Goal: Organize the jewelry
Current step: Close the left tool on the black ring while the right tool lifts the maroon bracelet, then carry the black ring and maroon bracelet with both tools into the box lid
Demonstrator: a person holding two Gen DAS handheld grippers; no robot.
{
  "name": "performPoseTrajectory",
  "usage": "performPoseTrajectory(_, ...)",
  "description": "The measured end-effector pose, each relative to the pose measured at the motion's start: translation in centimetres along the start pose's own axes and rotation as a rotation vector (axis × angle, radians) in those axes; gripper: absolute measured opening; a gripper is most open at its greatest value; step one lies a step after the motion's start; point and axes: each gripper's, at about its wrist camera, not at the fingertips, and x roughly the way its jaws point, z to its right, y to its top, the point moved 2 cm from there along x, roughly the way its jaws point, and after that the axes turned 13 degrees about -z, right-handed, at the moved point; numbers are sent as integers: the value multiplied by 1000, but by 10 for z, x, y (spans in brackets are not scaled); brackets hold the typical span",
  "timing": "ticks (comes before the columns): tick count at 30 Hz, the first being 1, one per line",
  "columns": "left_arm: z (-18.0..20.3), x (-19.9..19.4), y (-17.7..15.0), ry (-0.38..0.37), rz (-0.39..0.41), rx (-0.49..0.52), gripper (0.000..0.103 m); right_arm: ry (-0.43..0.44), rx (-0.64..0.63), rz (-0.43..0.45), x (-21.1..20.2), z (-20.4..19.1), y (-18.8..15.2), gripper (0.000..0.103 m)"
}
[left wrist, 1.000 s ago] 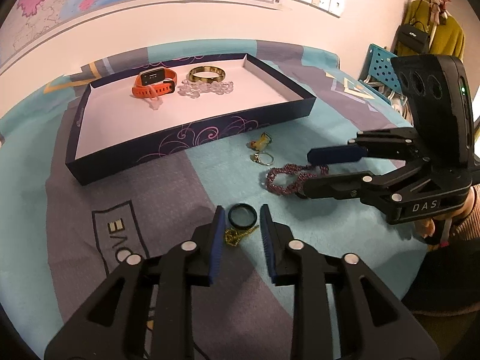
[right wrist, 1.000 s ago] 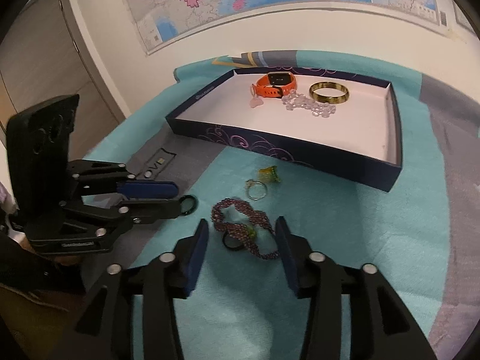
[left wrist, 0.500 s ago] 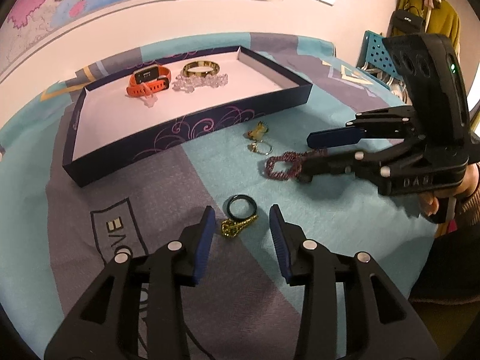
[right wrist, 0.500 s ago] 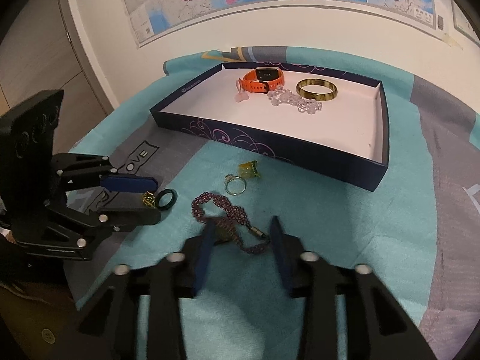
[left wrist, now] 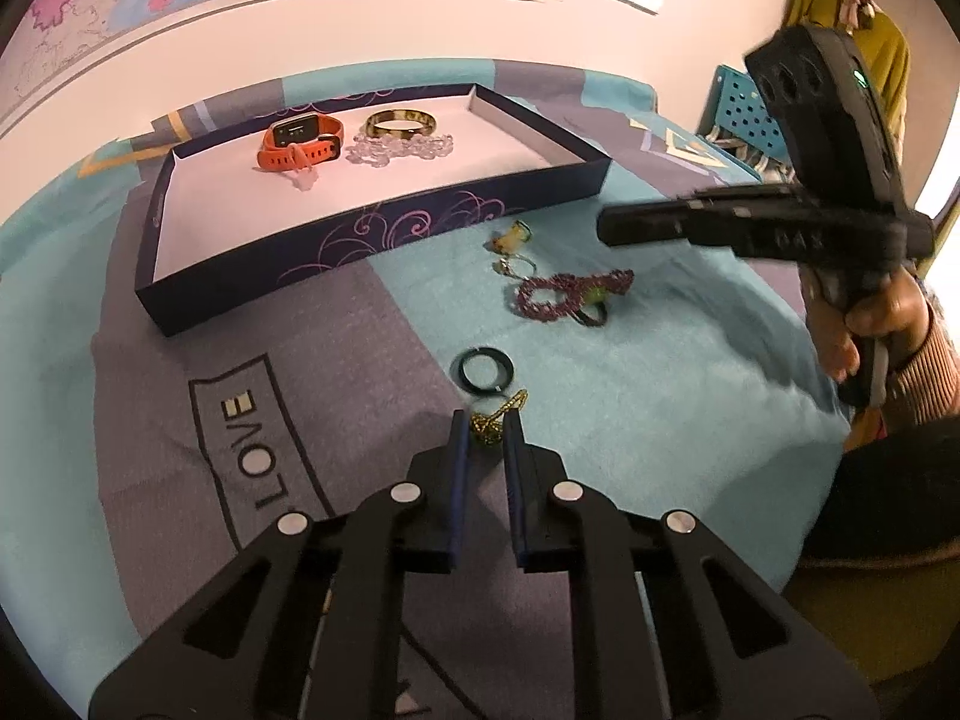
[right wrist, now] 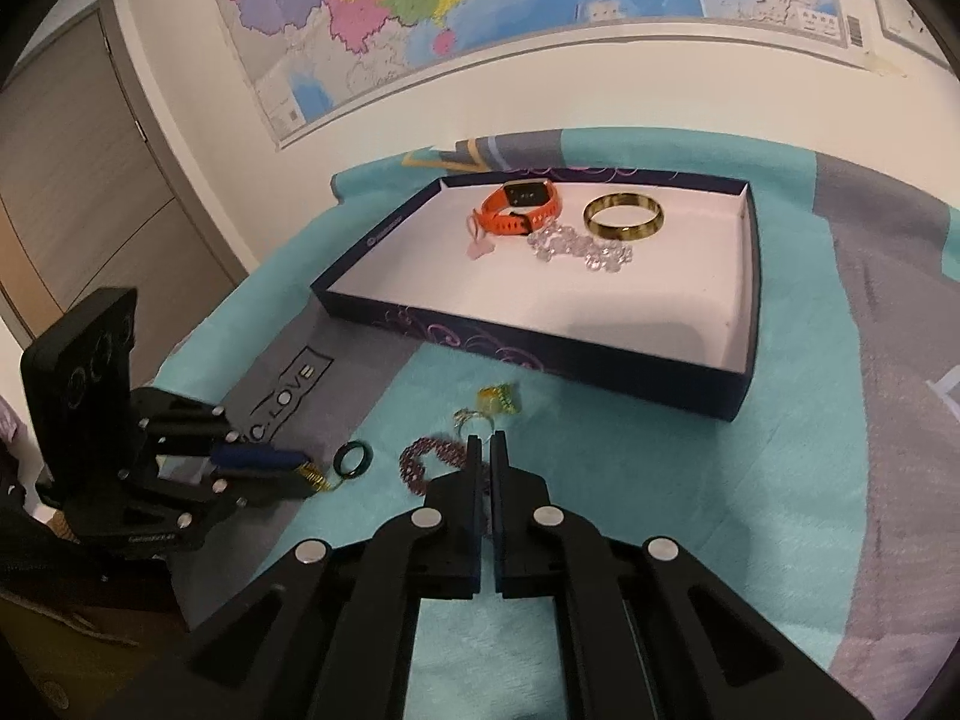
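A navy tray (left wrist: 384,228) (right wrist: 540,354) holds an orange watch (left wrist: 298,141) (right wrist: 521,211), a gold bangle (left wrist: 400,122) (right wrist: 624,222) and a clear bead bracelet (left wrist: 399,148) (right wrist: 579,247). On the cloth lie a purple bead bracelet (left wrist: 570,294) (right wrist: 429,459), a dark ring (left wrist: 483,369) (right wrist: 353,459) with a gold chain (left wrist: 498,417) (right wrist: 318,478), a silver ring (left wrist: 517,267) and a yellow-green charm (left wrist: 510,237) (right wrist: 497,399). My left gripper (left wrist: 485,429) is narrowly open around the chain's end. My right gripper (right wrist: 485,450) is shut and raised above the purple bracelet, holding nothing that I can see.
A teal and grey cloth (left wrist: 660,372) with a "LOVE" print (left wrist: 252,426) covers the table. A wall map (right wrist: 480,12) hangs behind. A blue perforated rack (left wrist: 744,120) and hanging clothes stand at the far right. A door (right wrist: 78,192) is at the left.
My left gripper's fingers have narrowed around the gold chain. My right gripper has shut and lifted up and back from the purple bracelet, which stays on the cloth.
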Motion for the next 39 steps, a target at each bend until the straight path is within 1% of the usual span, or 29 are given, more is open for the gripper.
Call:
performPoseTrajectory(2,2,-3,-4,-6,-4,13,12,-6,-7,-14,1,2,-1,6)
performPoseTrajectory(3,3,-4,-6,-5,-4,19,12,-27,-16,-20,1,1,-3,12)
performPoseTrajectory(4,4,-5,-8,-8,-8,26,12,-31,-23,-28,2,1,-4,15)
performPoseTrajectory(5,4,-6,-9,-13,-11,30,13,-28,-27,-34,2,2,-6,20)
performPoseTrajectory(6,3,-8,-11,-15,-11,30,16,-25,-33,-41,3,1,-9,22)
performPoseTrajectory(7,2,-9,-12,-11,-6,26,27,-27,-41,-47,4,0,-11,23)
performPoseTrajectory(8,1,-10,-12,-7,0,23,32,-30,-52,-54,5,-1,-12,24)
performPoseTrajectory(9,-1,-13,-12,-5,10,19,35,-38,-62,-61,6,-2,-13,24)
performPoseTrajectory(11,-4,-16,-10,-8,24,8,36,-41,-76,-77,10,-4,-15,24)
performPoseTrajectory(14,-6,-19,-7,-2,35,5,37,-70,-94,-90,16,-6,-15,24)
performPoseTrajectory(16,-5,-19,-4,8,38,9,38,-73,-97,-98,19,-6,-14,13)
performPoseTrajectory(18,-6,-18,-1,11,42,9,41,-67,-94,-97,19,-5,-12,10)
performPoseTrajectory(22,-5,-14,5,17,43,9,43,-53,-76,-71,14,-5,-7,9)
performPoseTrajectory(26,-3,-3,14,26,23,17,43,-30,-45,-21,3,-3,2,8)
performPoseTrajectory(29,1,6,19,53,3,28,43,-10,-26,8,-2,-3,8,8)
performPoseTrajectory(32,3,13,22,72,-16,33,42,2,-23,23,-5,-5,12,8)
performPoseTrajectory(35,6,15,25,83,-17,44,41,5,-21,36,-8,-6,14,8)
performPoseTrajectory(37,7,18,27,89,-22,47,34,14,-21,45,-11,-7,14,8)
performPoseTrajectory(39,8,18,28,101,-21,56,31,12,-22,52,-14,-7,15,8)
